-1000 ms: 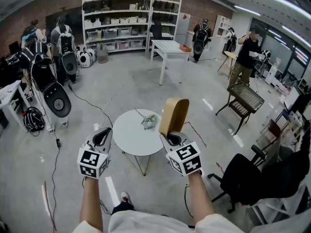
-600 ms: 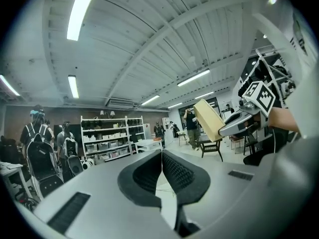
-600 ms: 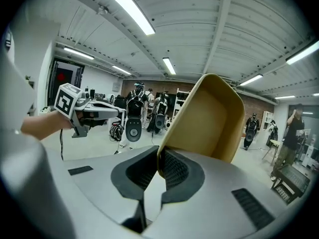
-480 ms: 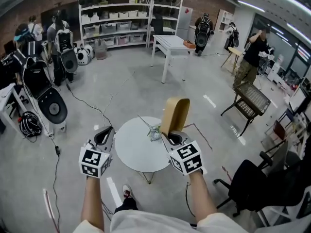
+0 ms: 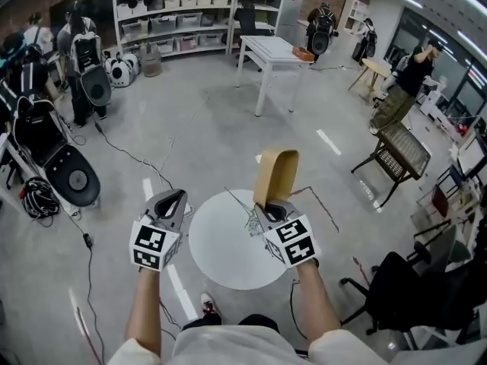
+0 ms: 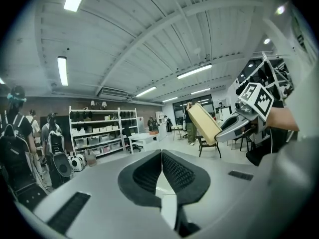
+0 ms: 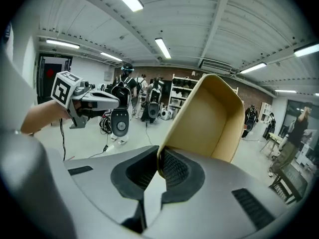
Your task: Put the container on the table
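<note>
Container (image 5: 275, 175): being pinched by one thin wall in the right hand-held gripper (image 5: 268, 208); judged light, stiff.
Left hand-held gripper (image 5: 170, 202): being held closed, empty.

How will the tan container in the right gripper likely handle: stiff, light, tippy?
Probably light: the right gripper holds the container aloft by one thin wall. Likely stiff: its walls show no sag. Stood tall on the table, it may tip.

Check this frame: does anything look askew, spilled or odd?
The tan container stands on end in the right gripper, pinched by its rim, tilted, not yet set on the round table. A crumpled wad lies on the table.
</note>
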